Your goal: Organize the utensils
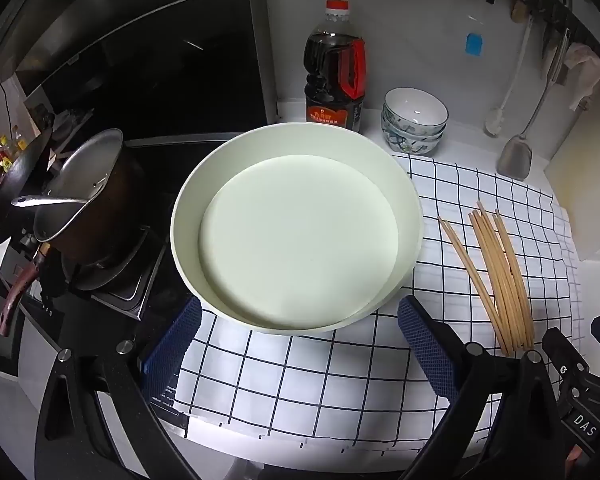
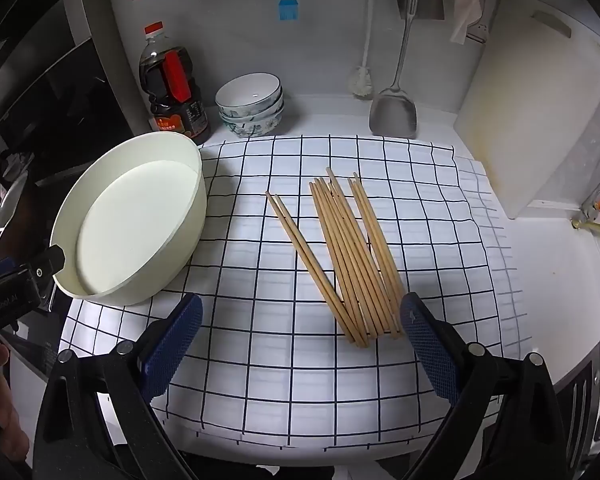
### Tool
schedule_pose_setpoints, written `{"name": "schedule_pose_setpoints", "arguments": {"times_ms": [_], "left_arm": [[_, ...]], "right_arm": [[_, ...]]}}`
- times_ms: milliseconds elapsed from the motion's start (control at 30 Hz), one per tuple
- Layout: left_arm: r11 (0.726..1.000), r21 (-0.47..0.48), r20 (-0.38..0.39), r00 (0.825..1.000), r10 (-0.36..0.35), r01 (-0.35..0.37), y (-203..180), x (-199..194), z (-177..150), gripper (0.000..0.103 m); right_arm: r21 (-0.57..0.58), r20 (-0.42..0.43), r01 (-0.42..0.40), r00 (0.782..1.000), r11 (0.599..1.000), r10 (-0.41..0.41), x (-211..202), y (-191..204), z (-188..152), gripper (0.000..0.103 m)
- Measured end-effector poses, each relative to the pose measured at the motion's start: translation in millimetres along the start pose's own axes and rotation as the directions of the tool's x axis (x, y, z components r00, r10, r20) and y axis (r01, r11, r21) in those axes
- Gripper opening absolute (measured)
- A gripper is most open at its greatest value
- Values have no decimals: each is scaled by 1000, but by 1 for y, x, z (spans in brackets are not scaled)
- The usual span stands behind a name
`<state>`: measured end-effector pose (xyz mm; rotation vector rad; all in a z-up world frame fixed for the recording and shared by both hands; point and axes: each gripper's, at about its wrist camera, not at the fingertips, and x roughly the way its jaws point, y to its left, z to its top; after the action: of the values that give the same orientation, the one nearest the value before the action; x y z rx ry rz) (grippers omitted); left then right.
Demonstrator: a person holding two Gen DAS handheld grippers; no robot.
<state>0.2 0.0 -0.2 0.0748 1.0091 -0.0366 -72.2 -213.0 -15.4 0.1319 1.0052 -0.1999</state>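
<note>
Several wooden chopsticks (image 2: 348, 256) lie in a loose bundle on the checked cloth (image 2: 260, 360), their near ends fanned together. They also show in the left wrist view (image 1: 496, 276) at the right. A round pale-green basin (image 1: 296, 232) stands empty on the cloth's left side; it shows in the right wrist view (image 2: 132, 216) too. My left gripper (image 1: 300, 344) is open and empty just in front of the basin. My right gripper (image 2: 300, 344) is open and empty, its right finger (image 2: 428, 348) close to the chopsticks' near ends.
A soy sauce bottle (image 2: 172, 84), stacked patterned bowls (image 2: 252, 104), a metal spatula (image 2: 394, 112) and a brush (image 2: 362, 80) stand along the back wall. A white cutting board (image 2: 540, 112) leans at the right. A pot with a ladle (image 1: 84, 196) sits on the stove at the left.
</note>
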Motion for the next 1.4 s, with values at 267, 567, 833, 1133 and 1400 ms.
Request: {"name": "schedule_pose_setpoints", "arguments": {"times_ms": [267,567,833,1133,1400], "left_arm": [[1000,1,4,1000,-5,5,0,0,0,97],[1000,12,4,1000,-2,2,-3,-2,0,97],[1000,12,5,1000,-3,2,-3,-2,1,97],[1000,14,1,1000,-2,2,-4,-3,3,97],[1000,14,2,1000,-2,2,-4,-2,2,97]], "right_arm": [[-1,2,1,1000,1000,-1,-1,-1,1,94],[1,0,-8,1000,1000,8,0,0,0,94],[1,0,-8,1000,1000,8,-1,-1,1,94],[0,1,-8,1000,1000,8,0,-2,1,95],[0,1,-8,1000,1000,8,0,-1,1,95]]}}
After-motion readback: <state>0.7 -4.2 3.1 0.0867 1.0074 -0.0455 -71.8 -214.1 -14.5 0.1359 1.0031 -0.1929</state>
